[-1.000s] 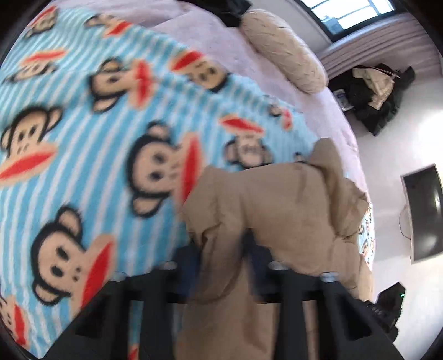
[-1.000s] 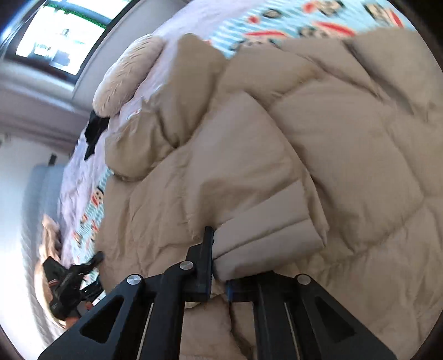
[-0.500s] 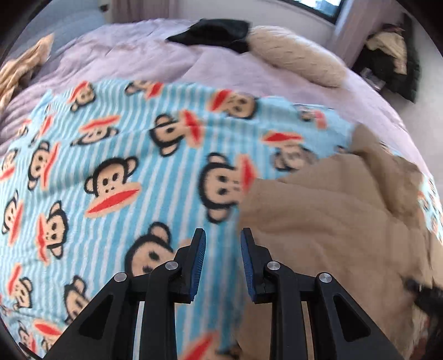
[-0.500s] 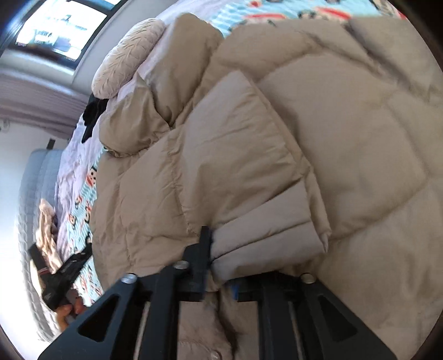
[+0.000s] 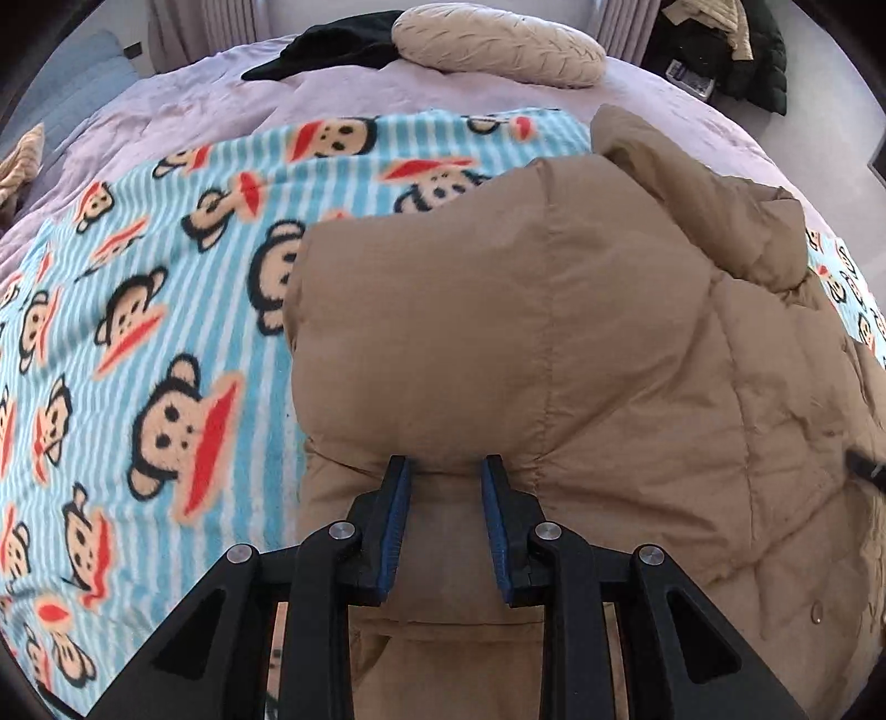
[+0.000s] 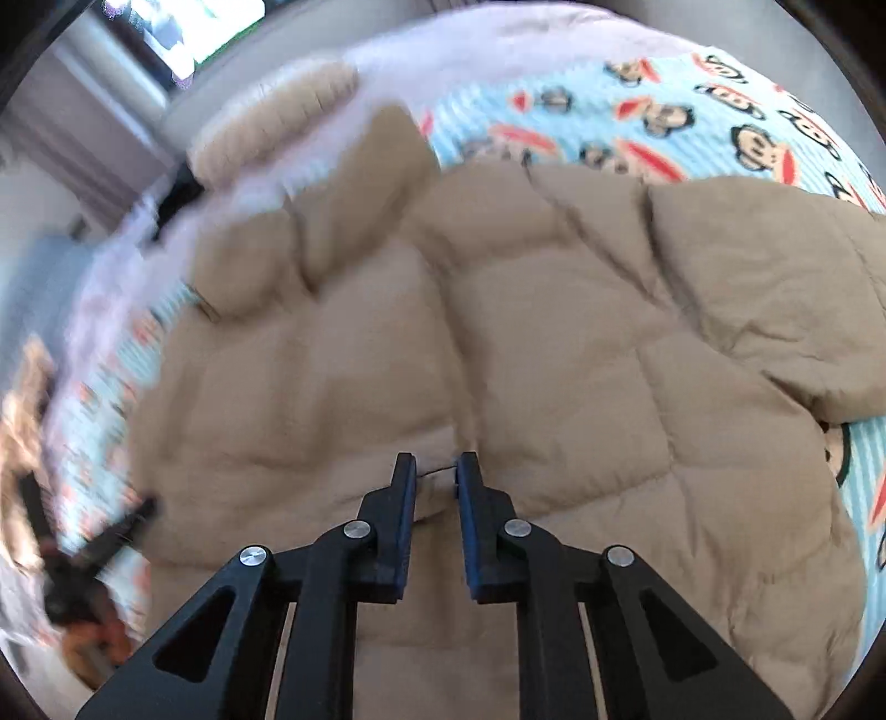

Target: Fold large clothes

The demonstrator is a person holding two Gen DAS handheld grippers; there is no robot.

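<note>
The tan jacket (image 5: 581,354) lies lengthwise on the blanket (image 5: 138,310), hood toward the pillow (image 5: 498,47). Left gripper (image 5: 446,471) and right gripper (image 6: 434,468) are both open and hold nothing.

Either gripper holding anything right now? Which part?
Nothing is held. The left gripper is open over the tan jacket, and the right gripper is open above its quilted body.

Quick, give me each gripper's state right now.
Left gripper: open, holding nothing, tips at the tan jacket.
Right gripper: open, holding nothing, over the jacket.
</note>
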